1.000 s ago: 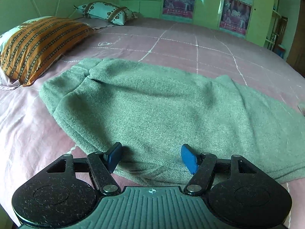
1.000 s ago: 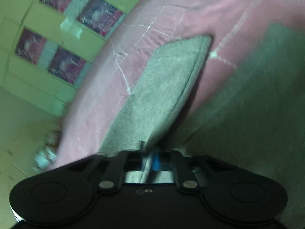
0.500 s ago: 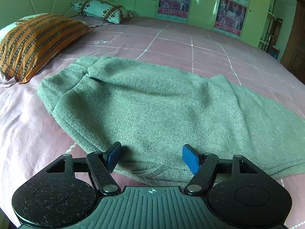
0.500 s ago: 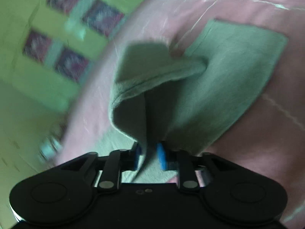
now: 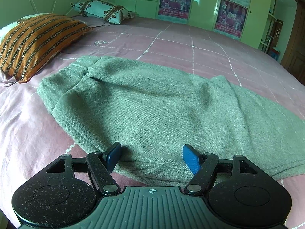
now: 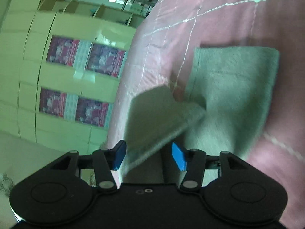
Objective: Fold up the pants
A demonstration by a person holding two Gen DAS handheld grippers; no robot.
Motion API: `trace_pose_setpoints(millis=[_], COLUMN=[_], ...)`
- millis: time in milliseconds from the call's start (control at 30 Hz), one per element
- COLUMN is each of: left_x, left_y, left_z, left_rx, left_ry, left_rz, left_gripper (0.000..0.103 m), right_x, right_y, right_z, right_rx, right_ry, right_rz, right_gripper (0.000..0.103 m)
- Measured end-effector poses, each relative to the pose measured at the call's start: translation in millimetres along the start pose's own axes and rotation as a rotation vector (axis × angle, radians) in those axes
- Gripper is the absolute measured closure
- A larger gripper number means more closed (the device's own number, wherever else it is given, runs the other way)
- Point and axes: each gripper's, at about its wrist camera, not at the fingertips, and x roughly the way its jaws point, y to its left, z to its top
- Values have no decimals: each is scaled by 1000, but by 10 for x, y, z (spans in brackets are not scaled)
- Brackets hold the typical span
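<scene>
Pants (image 5: pixel 162 110) lie spread across the pink bed (image 5: pixel 190 43), waistband toward the striped pillow (image 5: pixel 36 42). Over their near edge the left gripper (image 5: pixel 152 157) hangs wide open, gripping nothing. Right gripper (image 6: pixel 149 155) is parted too, a raised cuff fold loose between its jaws.

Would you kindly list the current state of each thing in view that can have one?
pants: spread flat on the bed, waistband end bunched near the pillows.
pant leg end: partly doubled over, one flap lifted between the pads.
left gripper: open, at the pants' near edge.
right gripper: open, fabric loose between its pads.
striped pillow: lying on the bed.
</scene>
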Motion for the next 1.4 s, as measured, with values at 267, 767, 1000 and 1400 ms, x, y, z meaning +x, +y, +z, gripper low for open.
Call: trace_pose_setpoints(millis=[267, 767, 1000, 1400], left_x=[1, -5, 5, 11], left_y=[9, 34, 19, -1], left_z=[2, -3, 6, -4], left_rx=[-6, 3, 9, 18], left_ry=[-1, 5, 7, 8], left_rz=[-7, -29, -26, -31], left_gripper=[32, 30, 29, 26], right_x=[-173, -395, -587, -847], right_y=[1007, -77, 451, -58], right_z=[-43, 359, 247, 424], right_rx=[-446, -333, -539, -309], right_ry=[7, -24, -70, -73], right_rz=[-15, -281, -217, -258], right_gripper=[103, 77, 103, 86])
